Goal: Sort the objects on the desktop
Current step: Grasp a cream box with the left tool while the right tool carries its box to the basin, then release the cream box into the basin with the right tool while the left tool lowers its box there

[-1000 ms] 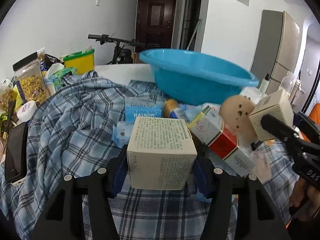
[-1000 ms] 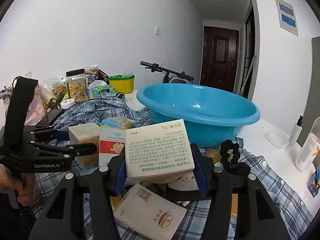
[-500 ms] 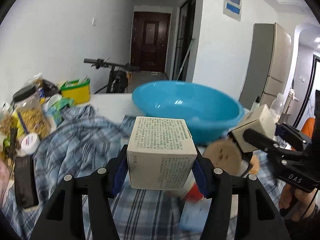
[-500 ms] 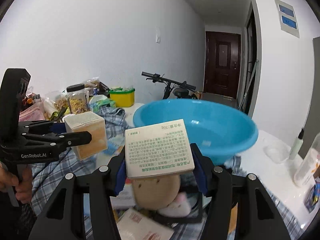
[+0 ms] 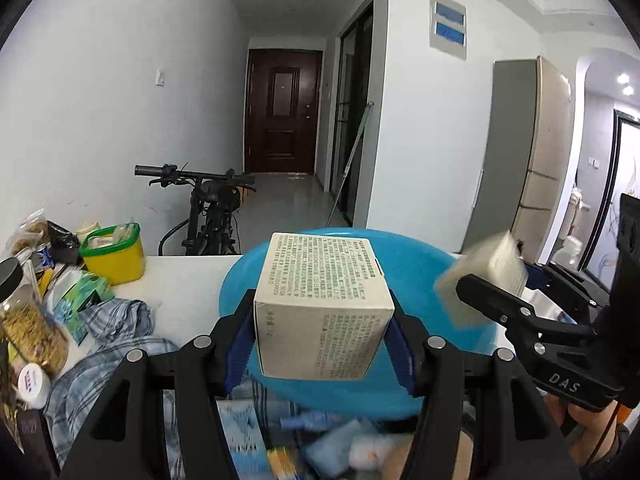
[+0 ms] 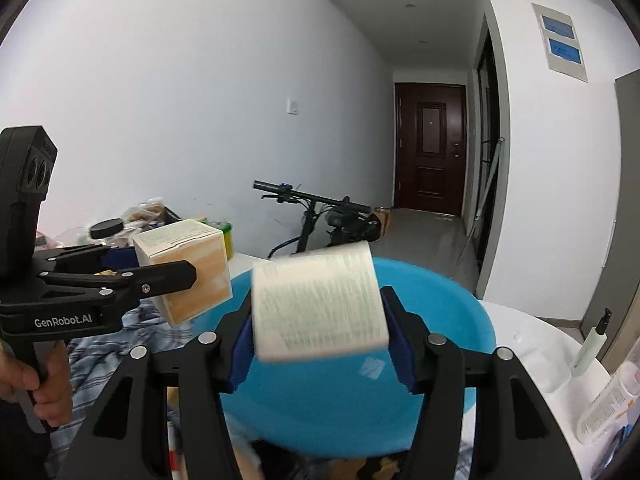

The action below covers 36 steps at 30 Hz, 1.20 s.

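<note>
A white-walled room with a dark door down the hall, and a cluttered white table in front.

The left claw is clamped on a pale printed carton, its blue pads pressed to both sides, held in the air in front of the blue basin. The right claw grips a second printed carton, blurred, held just above the blue basin's near rim. In each wrist view the other claw shows at the side with its carton, carried by a hand. A plaid shirt lies crumpled on the table left of the basin, with a yellow tub and a grain jar beyond it. A bicycle stands behind the table, and white bottles stand at the right.
</note>
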Each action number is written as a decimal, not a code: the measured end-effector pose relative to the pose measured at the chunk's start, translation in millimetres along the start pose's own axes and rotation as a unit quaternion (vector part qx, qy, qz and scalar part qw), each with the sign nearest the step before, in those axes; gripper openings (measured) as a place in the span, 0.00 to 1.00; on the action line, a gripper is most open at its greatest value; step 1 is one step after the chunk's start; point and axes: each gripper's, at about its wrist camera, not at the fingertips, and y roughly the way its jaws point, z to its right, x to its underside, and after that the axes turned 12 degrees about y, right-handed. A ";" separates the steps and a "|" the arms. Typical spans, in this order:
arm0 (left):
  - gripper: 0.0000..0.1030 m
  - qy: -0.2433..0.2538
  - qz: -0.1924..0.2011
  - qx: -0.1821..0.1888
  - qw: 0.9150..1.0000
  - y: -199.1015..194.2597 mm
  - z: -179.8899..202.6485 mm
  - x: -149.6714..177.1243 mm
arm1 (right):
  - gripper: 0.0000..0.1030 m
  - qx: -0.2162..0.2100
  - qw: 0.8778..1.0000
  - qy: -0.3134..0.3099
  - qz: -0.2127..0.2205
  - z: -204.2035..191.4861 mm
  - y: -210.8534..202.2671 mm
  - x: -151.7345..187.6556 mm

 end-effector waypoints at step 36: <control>0.59 0.019 -0.025 0.020 0.999 47.2 6.1 23.9 | 0.74 0.015 0.999 0.016 -0.034 17.3 23.0 19.7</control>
